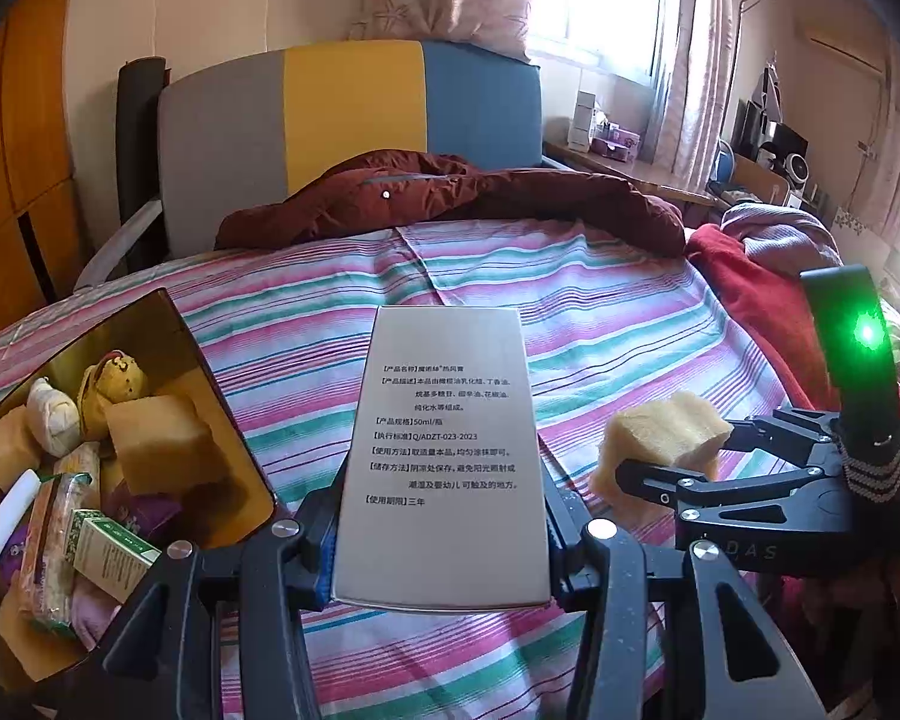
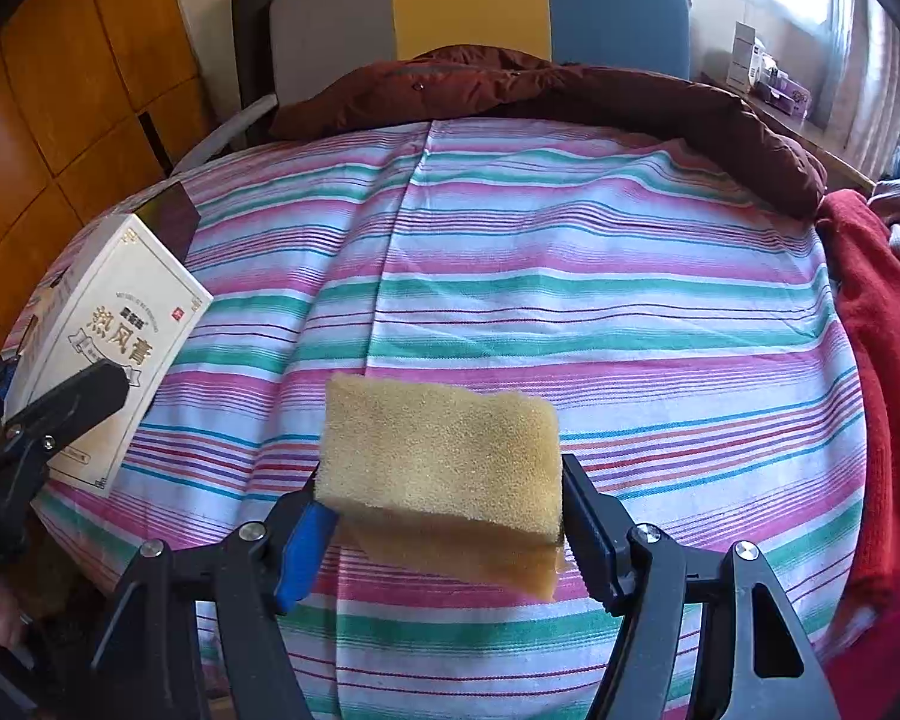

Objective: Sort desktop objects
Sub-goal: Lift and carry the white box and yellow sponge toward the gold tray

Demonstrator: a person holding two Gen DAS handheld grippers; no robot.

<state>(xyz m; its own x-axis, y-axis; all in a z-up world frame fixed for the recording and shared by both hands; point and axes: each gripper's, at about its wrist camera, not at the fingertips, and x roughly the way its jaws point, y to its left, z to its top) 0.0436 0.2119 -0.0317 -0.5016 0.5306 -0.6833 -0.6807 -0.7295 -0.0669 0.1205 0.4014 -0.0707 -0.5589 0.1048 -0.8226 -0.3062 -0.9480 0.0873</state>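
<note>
A pale carton (image 1: 444, 456) printed with black text sticks up between the fingers of my left gripper (image 1: 438, 540), which is shut on its lower end. From the right wrist view the same carton (image 2: 108, 348) shows its white front with gold lettering, held by the left gripper (image 2: 84, 402) at the left edge. A yellow sponge block (image 2: 444, 456) hangs above the striped bedsheet (image 2: 570, 276), with my right gripper (image 2: 444, 522) shut on its sides. The sponge (image 1: 660, 438) and right gripper (image 1: 684, 450) also show at the right of the left wrist view.
An open gold-lined box (image 1: 126, 324) at the left holds several sponges, snack packs, a green carton and a white bar. A brown jacket (image 1: 450, 192) lies along the headboard. Red cloth (image 2: 870, 312) is piled on the right. A wooden wardrobe (image 2: 60, 90) stands at the left.
</note>
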